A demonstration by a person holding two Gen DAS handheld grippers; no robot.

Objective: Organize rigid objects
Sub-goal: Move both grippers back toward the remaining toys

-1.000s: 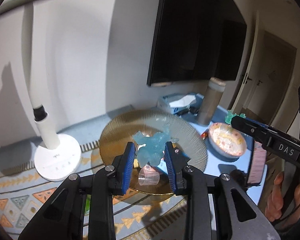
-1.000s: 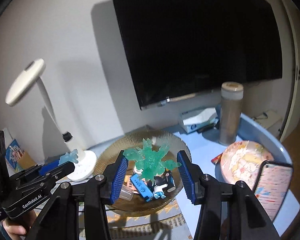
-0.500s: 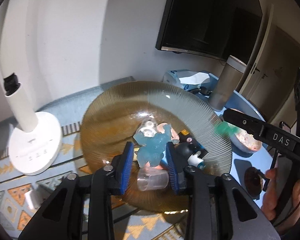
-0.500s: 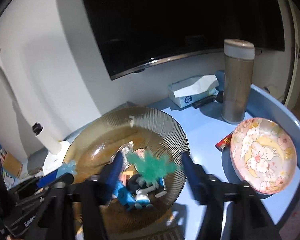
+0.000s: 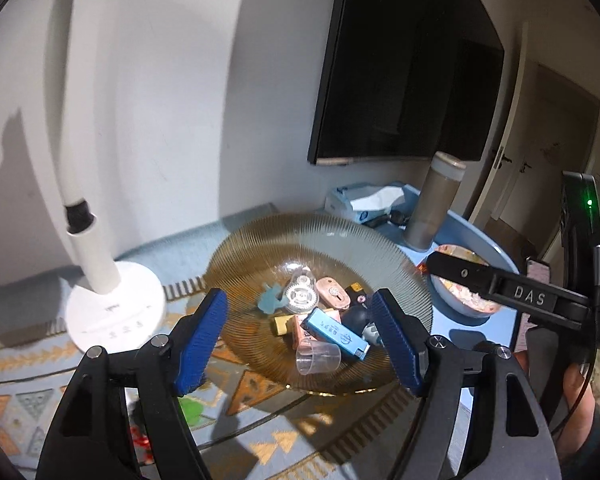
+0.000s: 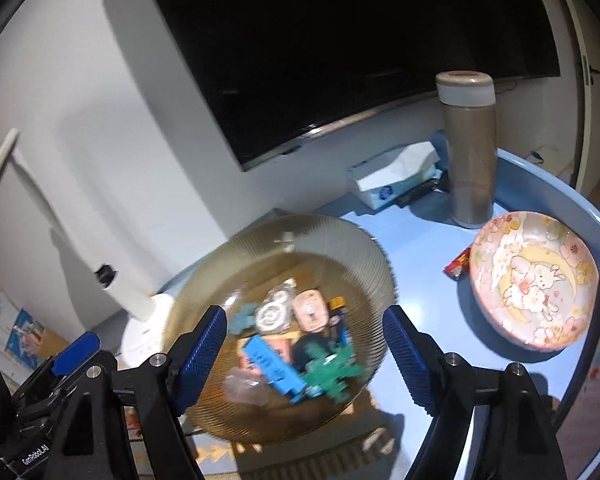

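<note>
An amber ribbed glass bowl holds several small items. Among them are a light blue figure, a green figure, a blue box and a clear cup. My left gripper hangs over the bowl's near side, its jaws opening with nothing between the pads. My right gripper hovers above the bowl, jaws opening too, and the green figure lies loose below them. One right finger shows at the bowl's right.
A white desk lamp stands left of the bowl. On the blue round table are a tall thermos, a tissue box, a pink rabbit plate and a red packet. A dark screen hangs behind.
Both grippers opened wide. The left one let go of the light blue figure and the right one of the green figure, and both figures now lie in the bowl.
</note>
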